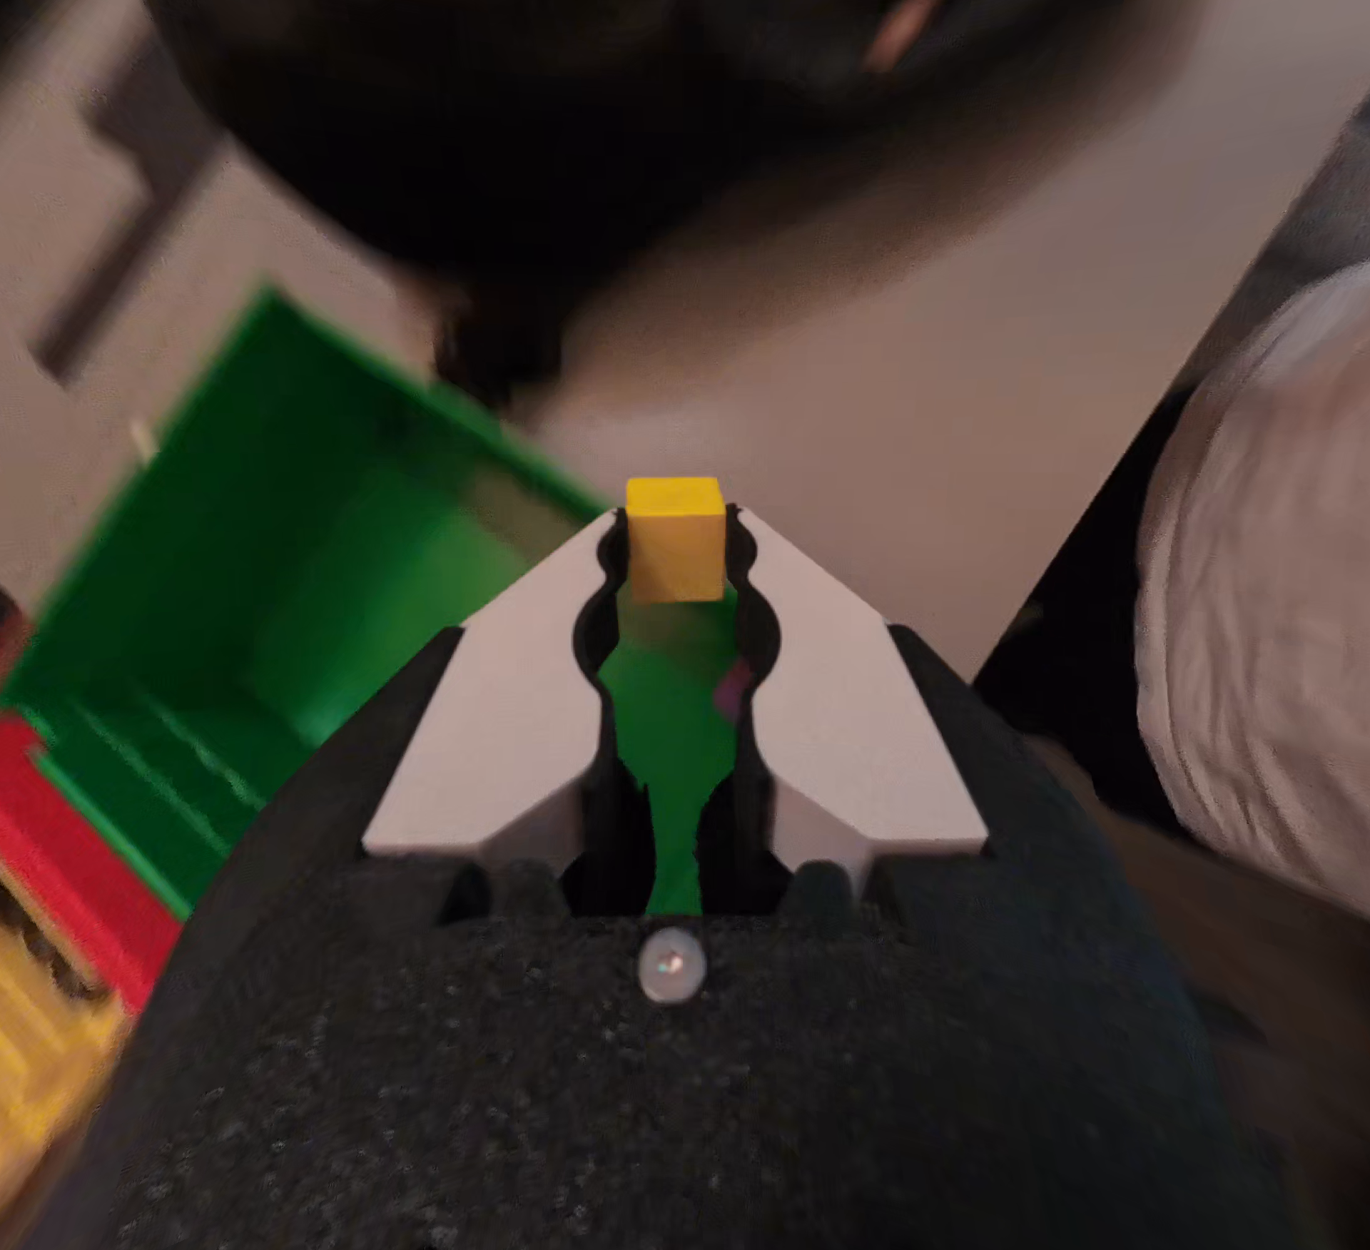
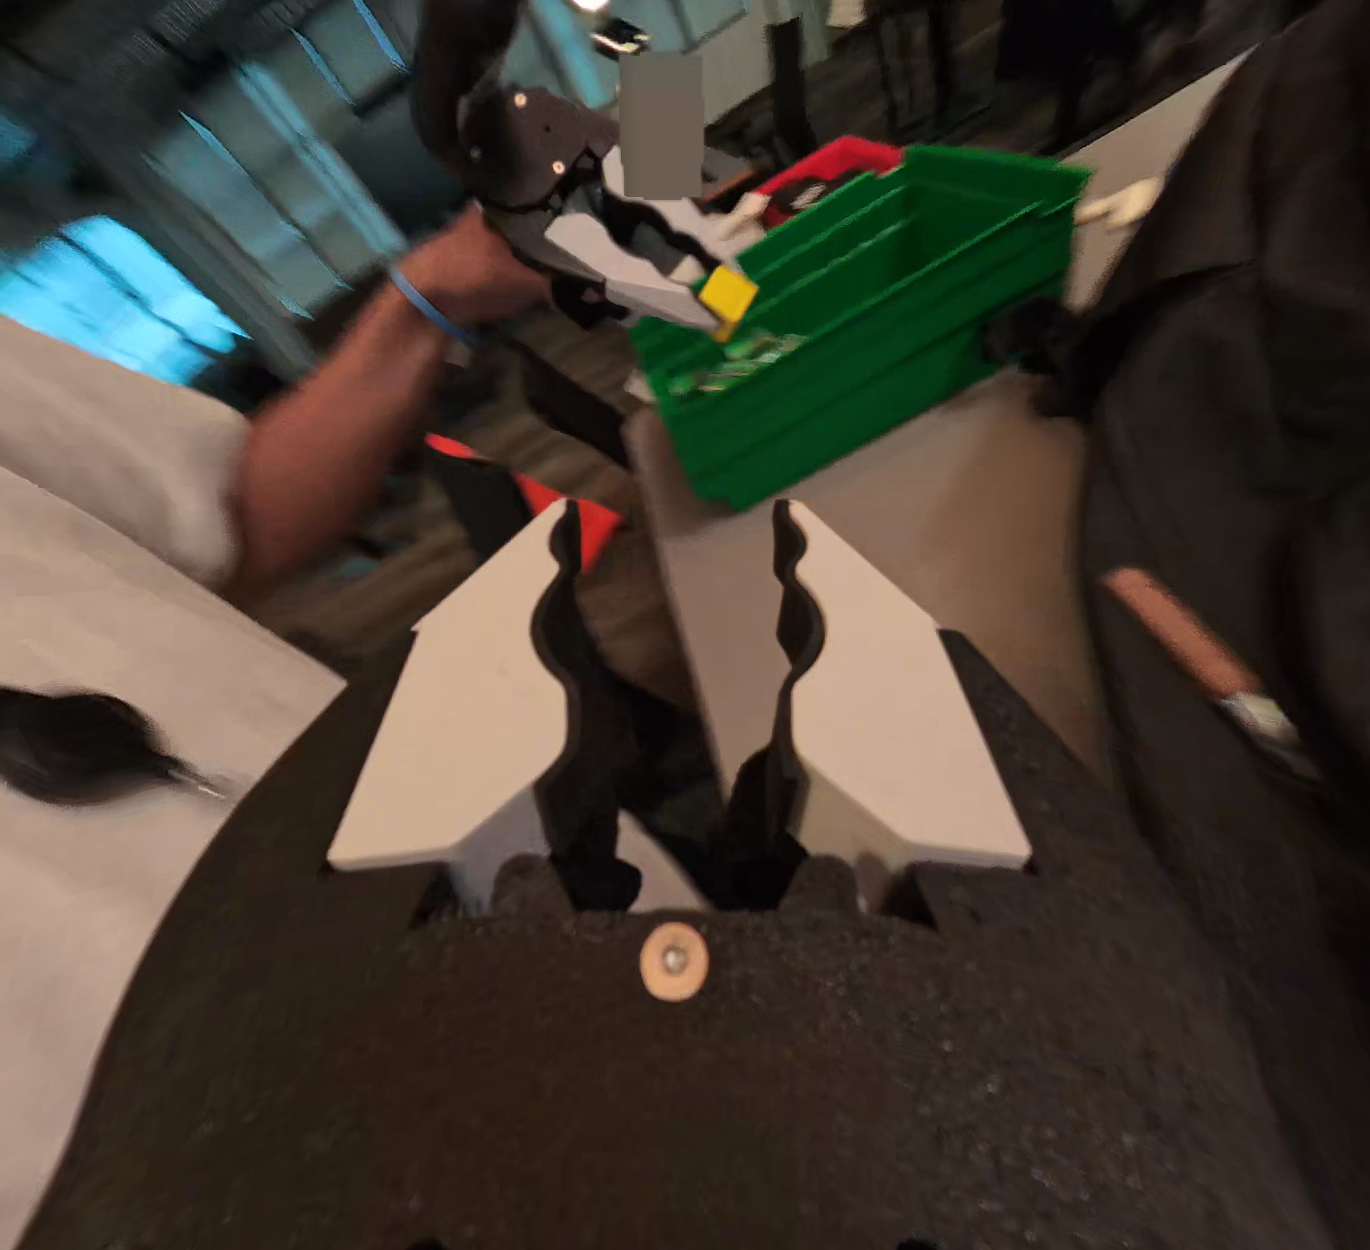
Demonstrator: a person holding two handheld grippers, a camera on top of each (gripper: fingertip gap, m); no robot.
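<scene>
Here, a green bin [image 2: 875, 325] sits at the pale surface [image 2: 927, 547] corner, a red bin [image 2: 823, 173] behind it. Left claw [image 1: 676, 517] clamps a yellow cube [image 1: 674, 540] over the green bin's rim. Right claw [image 2: 673, 510] apart, empty, near the surface edge.

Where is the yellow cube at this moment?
The yellow cube is pinched at the fingertips of the left gripper, held over the near corner of the green bin; the right wrist view shows it above that bin's rim too.

One yellow cube [image 1: 674, 540], one green bin [image 2: 875, 325], one red bin [image 2: 823, 173].
</scene>
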